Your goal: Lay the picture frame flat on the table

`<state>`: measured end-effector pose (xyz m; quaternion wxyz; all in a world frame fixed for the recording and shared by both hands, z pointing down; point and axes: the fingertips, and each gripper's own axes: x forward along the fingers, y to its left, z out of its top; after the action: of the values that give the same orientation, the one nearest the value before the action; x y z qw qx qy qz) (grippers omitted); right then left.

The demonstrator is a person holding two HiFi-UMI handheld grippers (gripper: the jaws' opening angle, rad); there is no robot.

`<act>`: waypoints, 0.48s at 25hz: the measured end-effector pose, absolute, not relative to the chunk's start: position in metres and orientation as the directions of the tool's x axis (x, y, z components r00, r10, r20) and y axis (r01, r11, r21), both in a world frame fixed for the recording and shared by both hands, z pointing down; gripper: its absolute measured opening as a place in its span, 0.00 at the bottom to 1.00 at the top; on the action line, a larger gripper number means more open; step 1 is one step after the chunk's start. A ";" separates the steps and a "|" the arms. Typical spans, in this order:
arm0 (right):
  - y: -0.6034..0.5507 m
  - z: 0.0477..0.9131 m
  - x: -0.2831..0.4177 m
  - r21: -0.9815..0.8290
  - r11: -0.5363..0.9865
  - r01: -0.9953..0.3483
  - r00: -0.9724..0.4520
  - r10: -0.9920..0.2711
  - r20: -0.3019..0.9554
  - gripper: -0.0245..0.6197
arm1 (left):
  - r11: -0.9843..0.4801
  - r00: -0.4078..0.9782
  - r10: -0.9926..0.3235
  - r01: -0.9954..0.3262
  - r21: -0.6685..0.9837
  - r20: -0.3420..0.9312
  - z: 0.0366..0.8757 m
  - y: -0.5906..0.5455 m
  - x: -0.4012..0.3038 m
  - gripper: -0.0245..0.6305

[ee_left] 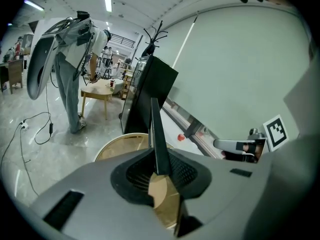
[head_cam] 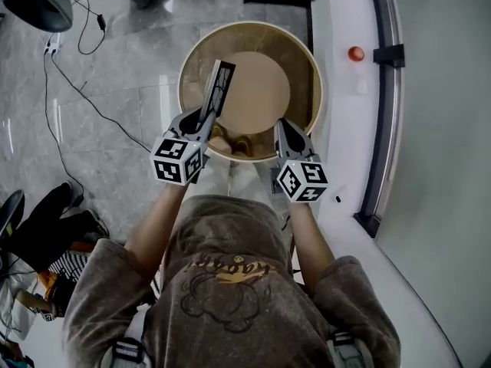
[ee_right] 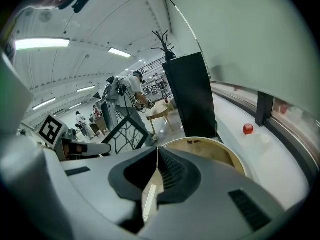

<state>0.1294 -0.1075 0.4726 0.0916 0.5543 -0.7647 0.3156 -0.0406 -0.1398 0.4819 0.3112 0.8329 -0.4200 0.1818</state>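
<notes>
Head view, from the left: the left hand-held gripper is clamped on one end of the picture frame. The frame stands on edge, leaning over the near-left part of the round wooden surface. It is not lying flat yet, and I cannot tell whether any corner touches the wood. The left gripper view shows why the grip looks secure: the frame's thin dark edge rises straight out from between the pinching jaws, so I'd say it can be tipped over without twisting loose.

Further right, the right hand-held gripper hovers at the surface's near rim. Its jaws are closed together on nothing, and it seems placed to steady the frame or simply to stay clear. Beyond it, a small red ball sits on the white ledge, well apart.
</notes>
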 end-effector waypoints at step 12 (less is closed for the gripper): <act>-0.134 0.528 0.116 -0.388 0.159 -0.908 -0.362 -0.765 0.533 0.07 | -0.417 0.584 -0.560 -0.812 0.409 0.588 0.547 -0.172 -0.047 0.16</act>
<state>0.1163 -0.1343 0.5276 0.1063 0.5546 -0.7539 0.3357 -0.0468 -0.1721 0.5469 0.3422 0.8214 -0.4176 0.1840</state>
